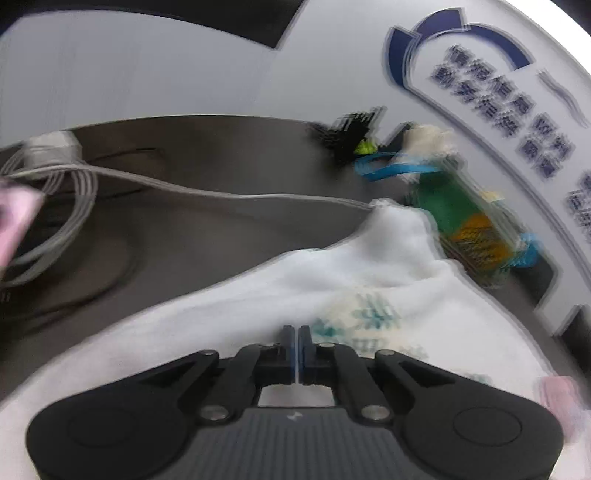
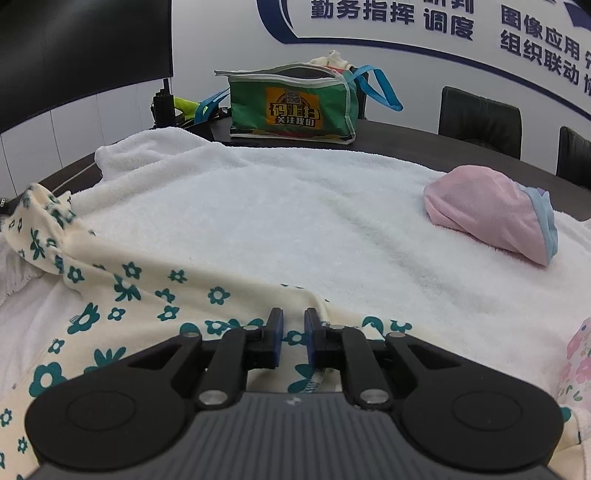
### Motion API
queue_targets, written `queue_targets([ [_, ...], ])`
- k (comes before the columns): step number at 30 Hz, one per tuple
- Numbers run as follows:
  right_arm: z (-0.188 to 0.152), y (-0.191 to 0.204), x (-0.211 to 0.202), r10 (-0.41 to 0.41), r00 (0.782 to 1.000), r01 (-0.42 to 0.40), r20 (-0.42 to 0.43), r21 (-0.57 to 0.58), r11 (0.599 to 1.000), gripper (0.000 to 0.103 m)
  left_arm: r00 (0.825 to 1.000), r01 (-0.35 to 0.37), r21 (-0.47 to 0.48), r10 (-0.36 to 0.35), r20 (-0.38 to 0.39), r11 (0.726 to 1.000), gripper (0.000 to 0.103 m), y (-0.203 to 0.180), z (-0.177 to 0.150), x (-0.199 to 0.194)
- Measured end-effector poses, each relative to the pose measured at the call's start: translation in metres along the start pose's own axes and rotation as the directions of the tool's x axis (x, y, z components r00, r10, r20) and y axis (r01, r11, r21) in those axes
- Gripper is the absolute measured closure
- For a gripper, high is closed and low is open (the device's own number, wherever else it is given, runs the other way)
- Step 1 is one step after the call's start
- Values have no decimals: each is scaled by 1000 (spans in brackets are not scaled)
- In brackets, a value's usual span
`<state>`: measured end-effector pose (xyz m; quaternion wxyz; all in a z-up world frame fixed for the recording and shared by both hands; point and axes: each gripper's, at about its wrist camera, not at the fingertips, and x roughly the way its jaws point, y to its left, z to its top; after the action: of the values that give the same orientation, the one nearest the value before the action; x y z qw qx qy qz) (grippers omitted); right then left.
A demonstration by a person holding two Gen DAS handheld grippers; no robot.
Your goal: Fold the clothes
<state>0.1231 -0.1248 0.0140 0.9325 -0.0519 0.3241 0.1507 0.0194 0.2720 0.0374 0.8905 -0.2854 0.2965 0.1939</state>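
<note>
On the white towel (image 2: 295, 206), the right claw (image 2: 294, 334) stands narrowly parted over the floral garment (image 2: 129, 295); the left claw (image 1: 296, 350) is pinched closed, its hold unclear through blur.

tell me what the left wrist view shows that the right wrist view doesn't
Only the left wrist view shows a coiled grey cable on the dark table, and the left claw with its jaws closed; the picture is motion-blurred. Only the right wrist view shows the pink mesh garment, two black chairs, a dark monitor and the right claw open over the cream floral garment. Both show the green bag with blue handles, the white towel and the wall lettering.
</note>
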Motion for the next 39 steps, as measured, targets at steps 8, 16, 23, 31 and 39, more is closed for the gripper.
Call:
queue_targets([
  [8, -1, 2, 0, -7, 1000, 7, 6, -7, 1000, 91, 988, 85, 165, -104, 112, 983, 78, 2, -3, -69],
  [16, -1, 2, 0, -8, 1000, 8, 7, -1, 1000, 91, 995, 89, 240, -97, 23, 967, 41, -50, 42, -3],
  [23, -1, -3, 0, 11, 1000, -11, 9, 12, 1000, 91, 987, 106, 220, -75, -145, 970, 90, -60, 45, 54],
  [31, -1, -2, 0, 9, 1000, -9, 10, 1, 1000, 91, 996, 80, 24, -81, 42, 997, 103, -22, 46, 22],
  [39, -2, 0, 0, 4, 1000, -3, 13, -5, 1000, 91, 964, 232, 174, -203, -170, 957, 69, -58, 52, 59],
])
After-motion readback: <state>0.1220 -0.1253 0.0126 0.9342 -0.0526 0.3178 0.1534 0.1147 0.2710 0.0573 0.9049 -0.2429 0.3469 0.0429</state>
